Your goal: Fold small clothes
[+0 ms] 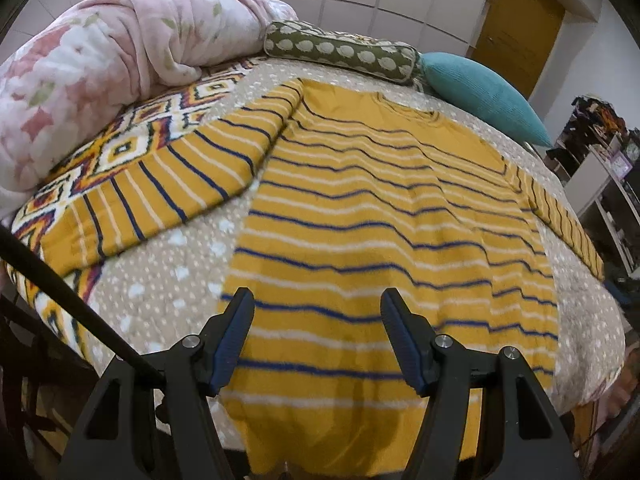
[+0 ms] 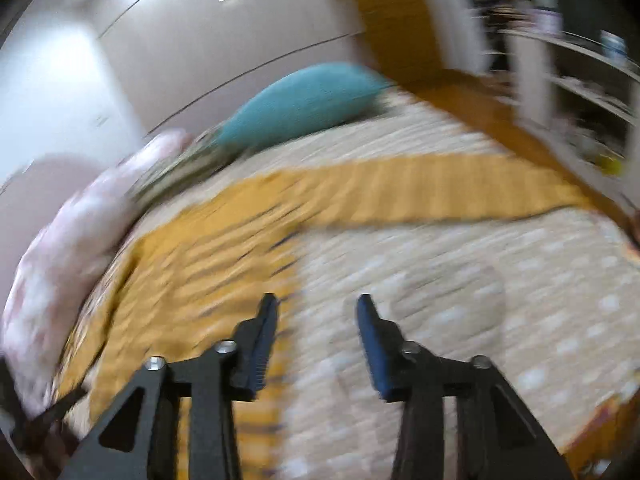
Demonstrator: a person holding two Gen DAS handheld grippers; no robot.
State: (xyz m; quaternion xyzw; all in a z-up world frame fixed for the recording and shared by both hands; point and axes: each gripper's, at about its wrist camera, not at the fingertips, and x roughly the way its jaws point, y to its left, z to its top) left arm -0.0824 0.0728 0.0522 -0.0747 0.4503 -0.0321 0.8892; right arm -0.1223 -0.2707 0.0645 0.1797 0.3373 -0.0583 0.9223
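A pink blanket [image 1: 92, 60] sits in the upper left, out of the way. The yellow striped shirt [image 1: 372, 208] lies flat mid-frame, ready for folding. The left gripper [image 1: 316, 304] hangs open over its hem; the right gripper [image 2: 316, 308], open too, holds nothing

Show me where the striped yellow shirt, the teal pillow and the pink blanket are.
striped yellow shirt [image 1: 380, 208]: left wrist view, middle of its chest.
teal pillow [image 1: 480, 92]: left wrist view, centre of its knitted face.
pink blanket [image 1: 100, 56]: left wrist view, top of the bundled heap.
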